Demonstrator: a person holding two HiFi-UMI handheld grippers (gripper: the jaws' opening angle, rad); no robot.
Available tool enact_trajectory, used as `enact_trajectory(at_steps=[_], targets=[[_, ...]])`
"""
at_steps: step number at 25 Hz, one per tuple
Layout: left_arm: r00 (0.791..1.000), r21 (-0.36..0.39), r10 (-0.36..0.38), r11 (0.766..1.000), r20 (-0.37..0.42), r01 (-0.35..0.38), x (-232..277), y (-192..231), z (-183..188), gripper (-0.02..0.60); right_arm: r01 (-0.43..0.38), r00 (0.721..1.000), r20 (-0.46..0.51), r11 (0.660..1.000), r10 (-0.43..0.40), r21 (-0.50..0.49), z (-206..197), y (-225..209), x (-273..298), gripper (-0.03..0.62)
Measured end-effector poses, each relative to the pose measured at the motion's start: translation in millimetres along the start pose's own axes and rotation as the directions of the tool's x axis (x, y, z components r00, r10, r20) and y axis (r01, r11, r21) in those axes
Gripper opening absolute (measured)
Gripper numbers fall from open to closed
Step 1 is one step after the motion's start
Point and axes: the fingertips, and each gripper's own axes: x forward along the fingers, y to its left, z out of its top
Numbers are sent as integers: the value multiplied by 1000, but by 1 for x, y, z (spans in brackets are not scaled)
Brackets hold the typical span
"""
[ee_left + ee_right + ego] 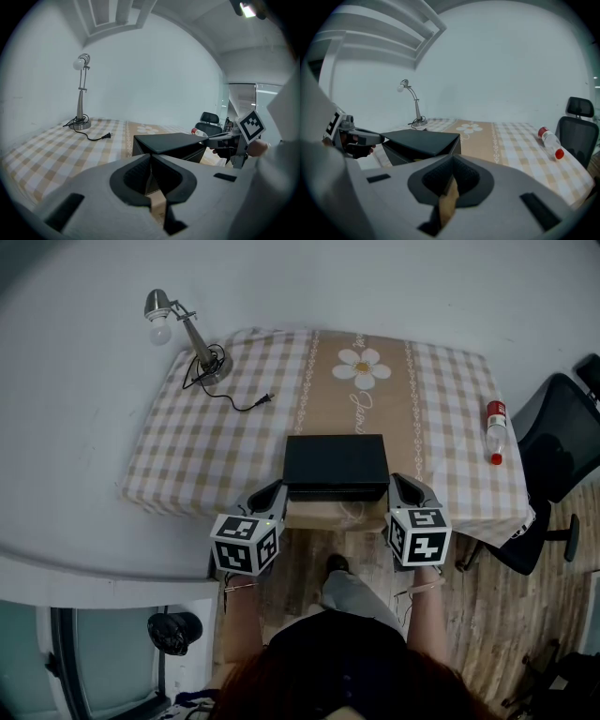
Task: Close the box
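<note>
Box: the black box (336, 465) sits at the near edge of the checked table (216, 442), straight ahead of you.
Lid: the lid (176, 140) is not fully down. Both gripper views show it tilted over the box body, with a dark gap under its near edge.
Left gripper: your left gripper (278, 487) has its tip at the box's near left corner, level with the lid's edge. Its jaws are pressed together with nothing between them.
Right gripper: your right gripper (397, 481) mirrors it at the box's near right corner. Its jaws are also pressed together and empty.
Contact: each tip reaches the lid's edge, but I cannot tell whether it touches.
Pose: both grippers point away from you and angle slightly inward toward the box, with their marker cubes nearest you.
Beyond the box: a desk lamp (178, 329) stands far left of it. A red-capped bottle (495, 430) lies well to its right, with a black chair (553, 442) past that.
</note>
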Motion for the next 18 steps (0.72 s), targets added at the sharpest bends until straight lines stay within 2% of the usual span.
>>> enact_trajectory(at_steps=[18], targets=[[1000, 4, 5, 1000, -23, -5, -8, -5, -10, 28, 7, 1000, -9, 1000, -7, 5, -11, 2, -6, 17]])
